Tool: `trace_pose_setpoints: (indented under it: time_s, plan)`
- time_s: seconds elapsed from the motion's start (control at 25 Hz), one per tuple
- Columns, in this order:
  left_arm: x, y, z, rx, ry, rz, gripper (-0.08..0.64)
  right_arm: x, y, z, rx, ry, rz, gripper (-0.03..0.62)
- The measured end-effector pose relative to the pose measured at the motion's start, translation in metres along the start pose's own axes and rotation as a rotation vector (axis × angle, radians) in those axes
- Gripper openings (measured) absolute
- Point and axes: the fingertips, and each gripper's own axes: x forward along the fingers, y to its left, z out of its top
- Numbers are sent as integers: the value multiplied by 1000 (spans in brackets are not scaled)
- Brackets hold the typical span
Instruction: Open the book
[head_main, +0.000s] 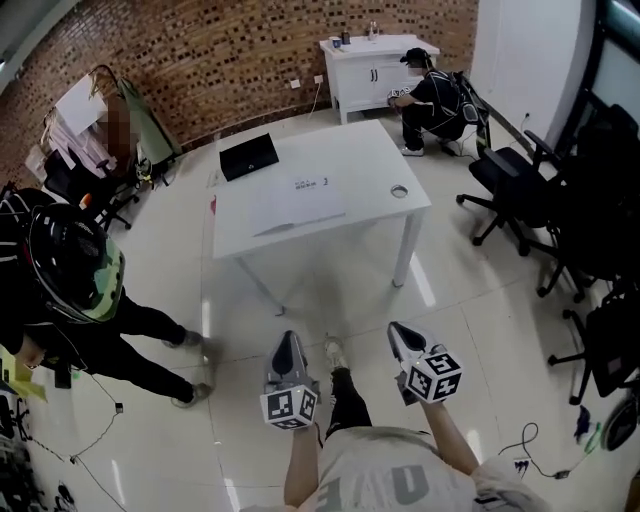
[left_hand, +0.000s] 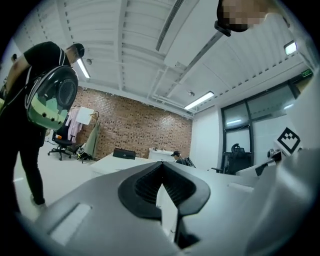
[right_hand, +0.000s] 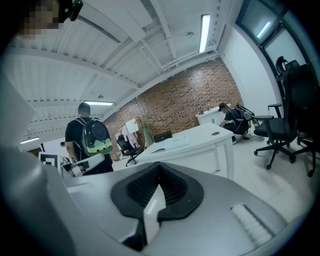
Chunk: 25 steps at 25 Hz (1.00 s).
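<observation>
A white table (head_main: 385, 150) stands a few steps ahead on the tiled floor. On its far left corner lies a flat black closed book-like thing (head_main: 248, 156); a flat white book or sheet (head_main: 298, 206) lies near the middle. Low in the head view, both grippers are held in the air well short of the table. My left gripper (head_main: 289, 342) is shut and holds nothing. Beside it, the right gripper (head_main: 397, 331) is also shut and holds nothing. The left gripper view shows closed jaws (left_hand: 161, 169) with the table (left_hand: 107, 161) far off. The right gripper view shows the same (right_hand: 159, 169).
A person with a green backpack (head_main: 70, 270) stands close at the left. Another person (head_main: 432, 98) crouches by a white cabinet (head_main: 362, 72) at the back. Black office chairs (head_main: 520, 190) line the right side. Cables (head_main: 540, 460) lie on the floor at the lower right.
</observation>
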Motion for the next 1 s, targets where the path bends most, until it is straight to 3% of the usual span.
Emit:
trace_pose_setpoints:
  time_s: [0.24,0.4,0.6,1.0]
  plan:
    - [-70,-62,32,65,-25,-35,14,-88,47,-1,11,-51,78,5]
    - [-97,-89,48,114,-68,-41,14,-120,71,6,0,-110,101,5]
    - [-117,-124,56,134,-87,-105,14,-139,87,14,-42,-137,90,3]
    - [-150,-124,50,117,-71,-92,14,-156,119,5,-62,-134,116,3]
